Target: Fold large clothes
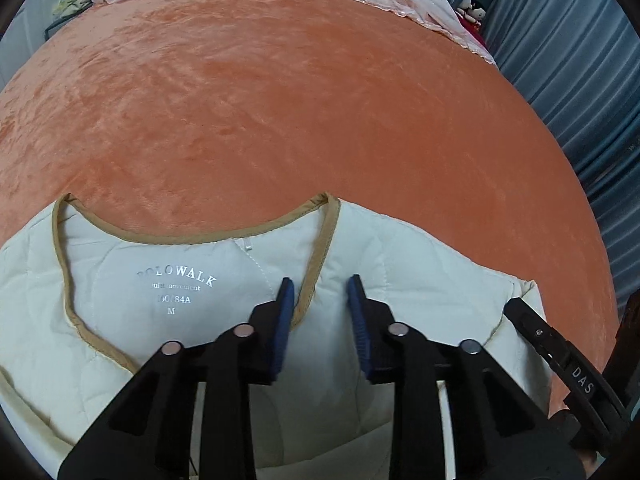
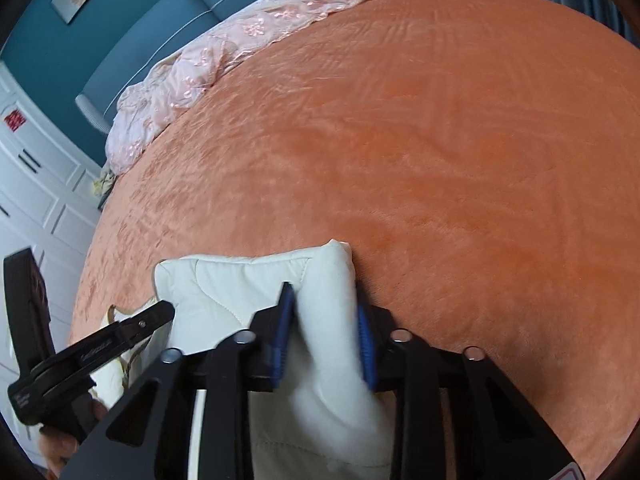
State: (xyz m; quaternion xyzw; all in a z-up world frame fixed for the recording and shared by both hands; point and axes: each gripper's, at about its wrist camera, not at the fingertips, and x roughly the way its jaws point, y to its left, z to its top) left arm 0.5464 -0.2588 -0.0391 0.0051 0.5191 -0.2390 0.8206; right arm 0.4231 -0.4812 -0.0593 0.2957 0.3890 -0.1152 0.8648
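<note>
- Cream quilted jacket: lies on the orange bedspread, tan-trimmed neckline and inner size print facing up.
- Left gripper: jaws parted over the neckline trim, nothing pinched.
- Right gripper: jaws clamped on a folded jacket edge.

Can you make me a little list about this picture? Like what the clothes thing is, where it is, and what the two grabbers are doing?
garment: cream quilted jacket, tan trim around the neckline, size label M printed inside
where it lies: on the orange bedspread, collar end toward the far side of the bed
left gripper: over the jacket beside the neckline trim, blue pads apart, nothing pinched
right gripper: blue pads pressing on a bunched fold at the jacket's edge
far end of bed: pink lace cover
fold progress: hard to judge from these views
</note>
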